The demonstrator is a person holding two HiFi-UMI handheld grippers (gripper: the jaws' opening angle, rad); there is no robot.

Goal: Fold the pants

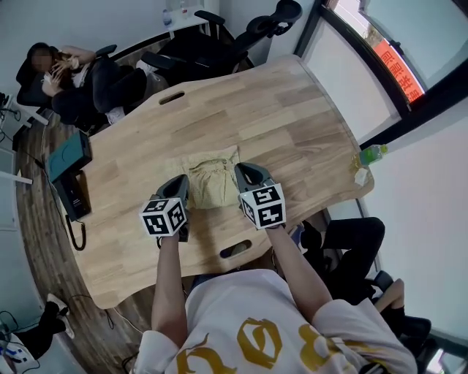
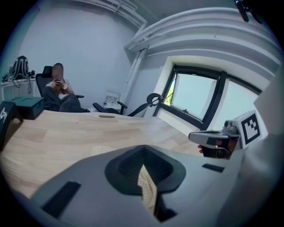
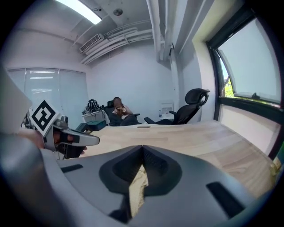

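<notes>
On the wooden desk [image 1: 292, 109] the tan pants [image 1: 210, 184] are lying part-folded; left gripper [image 1: 178, 188] and right gripper [image 1: 241, 177] fingers are clamping their near edge, which probably needs carrying forward next

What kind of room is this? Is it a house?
Probably an office or meeting room, not a house: a big wooden table, black swivel chairs beside it, a person sitting in one, and wide windows.

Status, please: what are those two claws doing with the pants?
Left gripper, right gripper: both shut on pants. Pants bunched between them over table. Nothing in the way.
</notes>
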